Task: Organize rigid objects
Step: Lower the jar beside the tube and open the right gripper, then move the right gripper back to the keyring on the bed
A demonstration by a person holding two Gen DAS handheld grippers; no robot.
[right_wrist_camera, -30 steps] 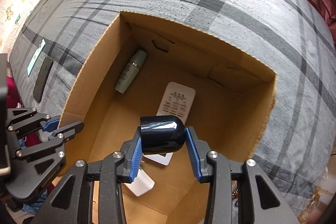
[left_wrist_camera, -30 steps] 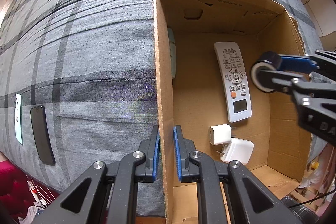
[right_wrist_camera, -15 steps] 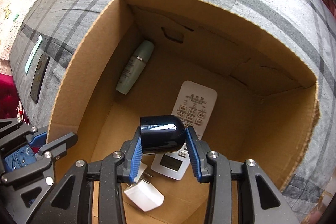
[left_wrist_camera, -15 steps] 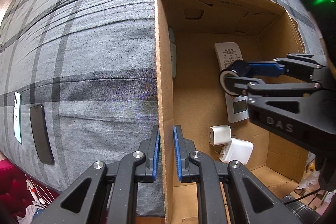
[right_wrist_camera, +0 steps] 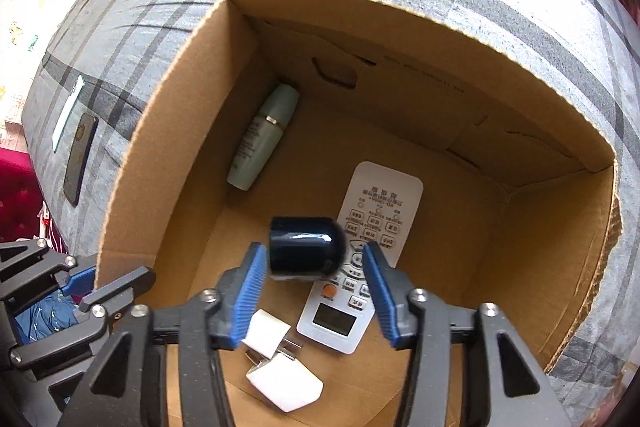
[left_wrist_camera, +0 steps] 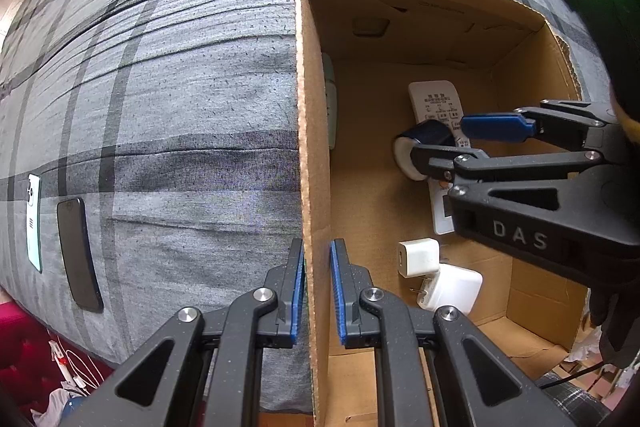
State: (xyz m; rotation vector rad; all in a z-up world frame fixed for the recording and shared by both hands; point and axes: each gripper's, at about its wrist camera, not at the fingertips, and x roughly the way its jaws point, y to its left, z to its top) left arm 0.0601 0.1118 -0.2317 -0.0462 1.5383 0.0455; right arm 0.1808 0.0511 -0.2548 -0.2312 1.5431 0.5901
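A cardboard box (left_wrist_camera: pixel 314 147) stands open on a grey plaid bedspread. My left gripper (left_wrist_camera: pixel 317 291) is shut on the box's left wall. Inside the box my right gripper (right_wrist_camera: pixel 314 283) hangs with its jaws opening. Between them is a dark blue jar (right_wrist_camera: pixel 306 249) with a gap to each blue pad; it rests over a white remote (right_wrist_camera: pixel 380 203). In the left wrist view the jar (left_wrist_camera: pixel 424 137) shows a white base at the right gripper (left_wrist_camera: pixel 436 143) tips.
On the box floor lie a pale green bottle (right_wrist_camera: pixel 264 139) by the left wall and two white chargers (right_wrist_camera: pixel 266 333) (right_wrist_camera: pixel 286 383) near the front. A black phone (left_wrist_camera: pixel 78 255) and a white phone (left_wrist_camera: pixel 34 227) lie on the bedspread, left of the box.
My right gripper has come down deeper into the box. Its jaws have widened and the jar has come free of the pads. The left gripper has not moved.
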